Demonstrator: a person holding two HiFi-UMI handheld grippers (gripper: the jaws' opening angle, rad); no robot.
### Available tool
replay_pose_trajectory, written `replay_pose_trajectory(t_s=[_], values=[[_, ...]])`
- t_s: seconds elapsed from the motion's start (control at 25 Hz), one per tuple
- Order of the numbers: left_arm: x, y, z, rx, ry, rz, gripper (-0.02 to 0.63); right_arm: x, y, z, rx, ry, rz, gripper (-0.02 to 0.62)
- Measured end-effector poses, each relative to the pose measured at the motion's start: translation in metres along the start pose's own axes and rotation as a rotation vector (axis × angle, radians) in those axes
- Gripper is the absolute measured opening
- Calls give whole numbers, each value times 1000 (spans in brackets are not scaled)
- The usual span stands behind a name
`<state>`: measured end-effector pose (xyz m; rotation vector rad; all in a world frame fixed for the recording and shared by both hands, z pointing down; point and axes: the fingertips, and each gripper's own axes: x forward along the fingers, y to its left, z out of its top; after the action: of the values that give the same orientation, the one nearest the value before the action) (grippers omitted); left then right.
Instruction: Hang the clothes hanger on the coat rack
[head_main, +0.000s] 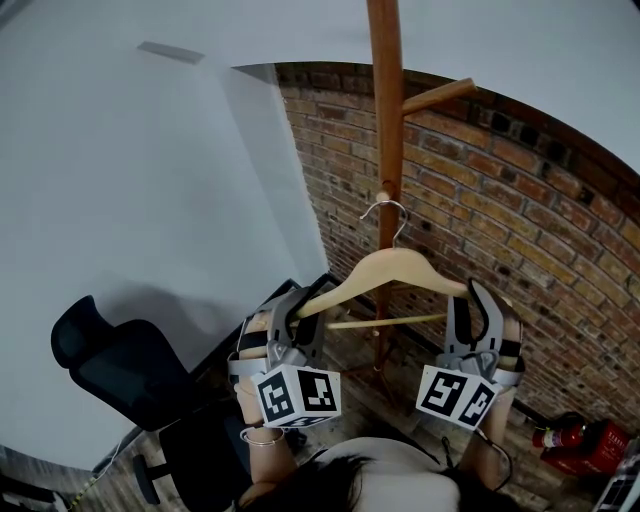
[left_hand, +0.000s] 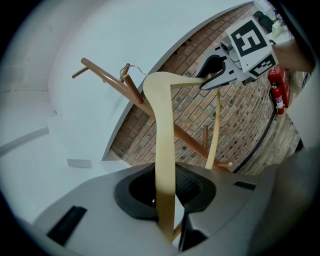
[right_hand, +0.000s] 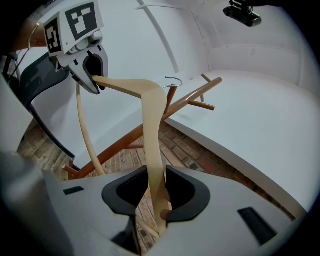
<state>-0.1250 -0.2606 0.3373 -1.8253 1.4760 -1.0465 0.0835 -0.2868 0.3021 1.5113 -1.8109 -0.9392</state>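
Clothes hanger (head_main: 395, 268) is held up just before the coat rack (head_main: 386, 120), your left gripper (head_main: 297, 312) clamped on one shoulder and your right gripper (head_main: 478, 305) on the other, so raise both ends evenly and steer the wire hook (head_main: 386, 212) over a peg (head_main: 440, 96).

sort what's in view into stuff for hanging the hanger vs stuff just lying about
For the job:
- wooden hanger
- coat rack
- left tool and right tool, each clamped on one end of the hanger

Just lying about:
- office chair
- fire extinguisher
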Motion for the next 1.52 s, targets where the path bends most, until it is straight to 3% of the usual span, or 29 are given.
replay_pose_trajectory(t_s=[1.52], values=[[51,-10,-15,-20,51,-59,78,50,17,-19,12,28,58,124]])
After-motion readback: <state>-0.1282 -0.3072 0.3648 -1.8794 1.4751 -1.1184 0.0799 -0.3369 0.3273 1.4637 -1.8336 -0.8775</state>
